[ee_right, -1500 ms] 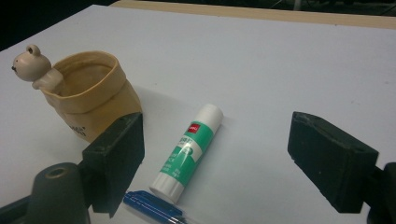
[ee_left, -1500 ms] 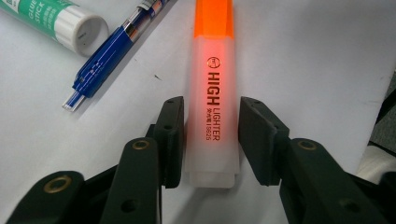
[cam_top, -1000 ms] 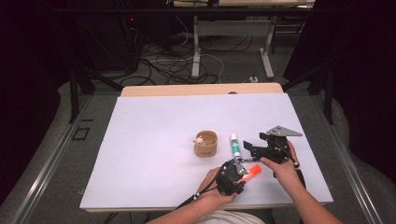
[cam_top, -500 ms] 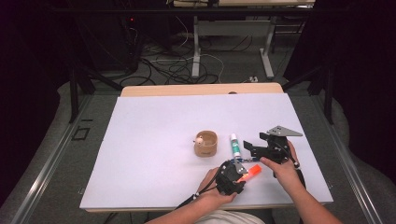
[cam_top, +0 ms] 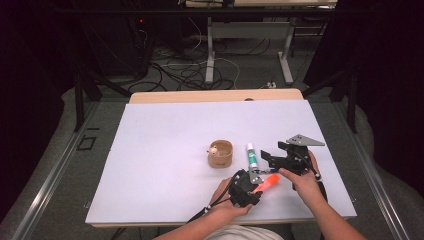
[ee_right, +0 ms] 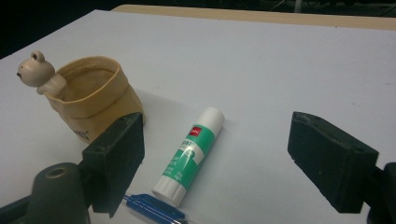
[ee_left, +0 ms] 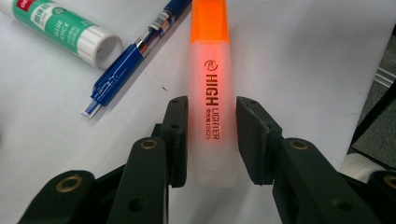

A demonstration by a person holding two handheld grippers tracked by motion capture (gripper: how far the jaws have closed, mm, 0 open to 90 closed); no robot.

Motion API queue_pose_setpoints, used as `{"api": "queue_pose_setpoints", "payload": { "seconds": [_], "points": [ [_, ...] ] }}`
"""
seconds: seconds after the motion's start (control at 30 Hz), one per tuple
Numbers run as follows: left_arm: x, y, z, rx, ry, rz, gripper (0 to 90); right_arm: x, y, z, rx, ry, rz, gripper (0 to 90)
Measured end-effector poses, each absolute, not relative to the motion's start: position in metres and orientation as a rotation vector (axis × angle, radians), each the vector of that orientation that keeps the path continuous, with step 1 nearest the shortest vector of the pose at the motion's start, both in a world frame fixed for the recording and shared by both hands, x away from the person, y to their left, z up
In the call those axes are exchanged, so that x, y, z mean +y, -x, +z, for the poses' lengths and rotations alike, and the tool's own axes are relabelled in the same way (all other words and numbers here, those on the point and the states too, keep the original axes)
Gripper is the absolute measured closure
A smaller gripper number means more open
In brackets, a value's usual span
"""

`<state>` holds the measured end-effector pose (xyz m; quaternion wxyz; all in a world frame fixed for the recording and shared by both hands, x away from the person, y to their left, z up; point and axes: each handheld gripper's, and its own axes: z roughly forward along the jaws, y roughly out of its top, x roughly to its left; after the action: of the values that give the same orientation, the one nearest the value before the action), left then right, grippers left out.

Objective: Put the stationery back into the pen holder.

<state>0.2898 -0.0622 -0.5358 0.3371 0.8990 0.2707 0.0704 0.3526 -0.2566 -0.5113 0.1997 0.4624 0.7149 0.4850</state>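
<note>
We count one orange highlighter (ee_left: 210,93), lying between the fingers (ee_left: 176,135) of the left gripper (ee_left: 211,140). Just beyond those fingers, to their left, lies one blue pen (ee_left: 126,63), and past it one glue stick (ee_left: 65,28) with a green label. Ahead of the right gripper (ee_right: 217,156), off its left finger, stands one tan cup (ee_right: 88,100) with one small bear figure (ee_right: 35,69) on its rim. That makes five things on one white tabletop (cam_top: 165,150), and two grippers.

A tan cup (cam_top: 220,154) with a small bear head on its rim stands on the white table (cam_top: 165,150). Beyond the table's far edge, cables (cam_top: 185,70) lie tangled on the floor between metal desk legs (cam_top: 210,55).
</note>
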Motion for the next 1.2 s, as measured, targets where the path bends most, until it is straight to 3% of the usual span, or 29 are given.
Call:
{"api": "queue_pose_setpoints", "payload": {
  "seconds": [1.2],
  "points": [
    [-0.029, -0.309, -0.509, 0.846, -2.16, 0.288, 66.1, -0.25, -0.352, -0.499, 1.991, -1.45, 1.507, 22.2]
  ]
}}
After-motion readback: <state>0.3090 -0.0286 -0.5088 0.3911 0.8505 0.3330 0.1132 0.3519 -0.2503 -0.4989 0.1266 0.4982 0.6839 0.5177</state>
